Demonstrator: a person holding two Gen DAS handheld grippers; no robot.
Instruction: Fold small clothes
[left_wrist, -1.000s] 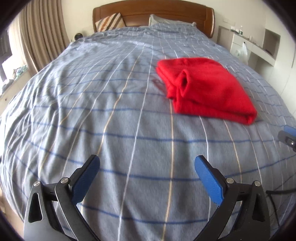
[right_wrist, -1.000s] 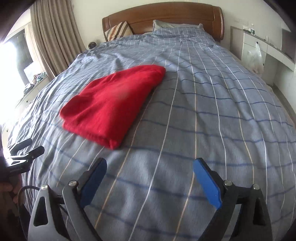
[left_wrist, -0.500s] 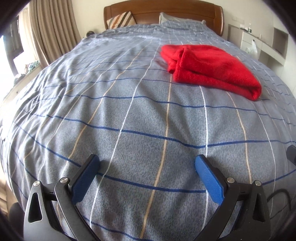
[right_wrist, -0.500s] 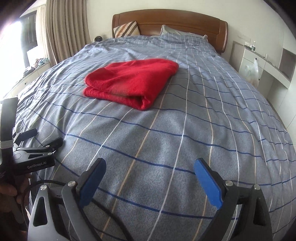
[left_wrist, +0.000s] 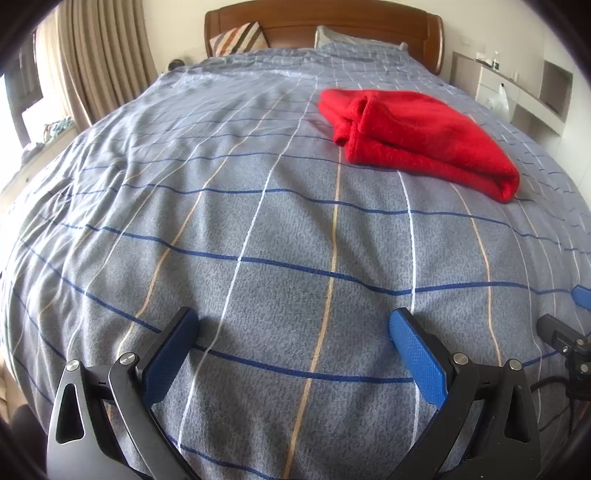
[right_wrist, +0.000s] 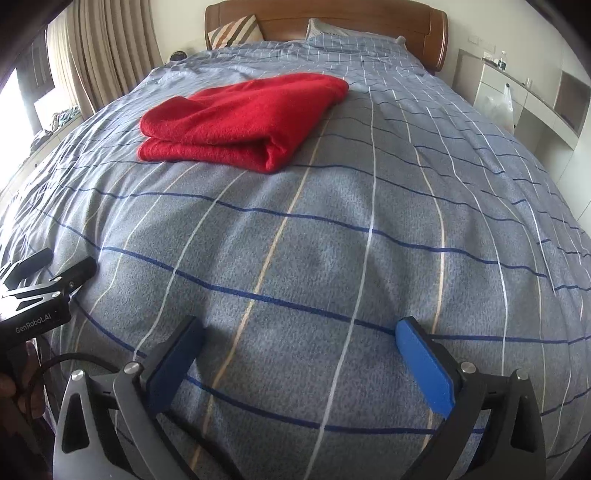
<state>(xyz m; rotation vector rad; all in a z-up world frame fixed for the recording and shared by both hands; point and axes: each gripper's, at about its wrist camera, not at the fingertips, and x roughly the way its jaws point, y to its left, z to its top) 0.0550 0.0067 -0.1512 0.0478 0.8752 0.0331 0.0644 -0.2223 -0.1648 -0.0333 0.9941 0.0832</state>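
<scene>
With the red fleece garment (left_wrist: 417, 136) already lying as a flat folded bundle on the bed's checked duvet (left_wrist: 258, 240), I judge the folding itself done and this the letting-go stage. It rests well ahead of both my tools, toward the headboard (right_wrist: 325, 18). My left gripper (left_wrist: 293, 341) has its fingers wide apart over bare duvet; my right gripper (right_wrist: 299, 347) is opening its fingers, nothing between them. Next I'd either tidy a loose edge or fetch another piece. The bundle's long axis slants across the bed, its rounded fold end nearest me in the right view, open layered edges to its left.
</scene>
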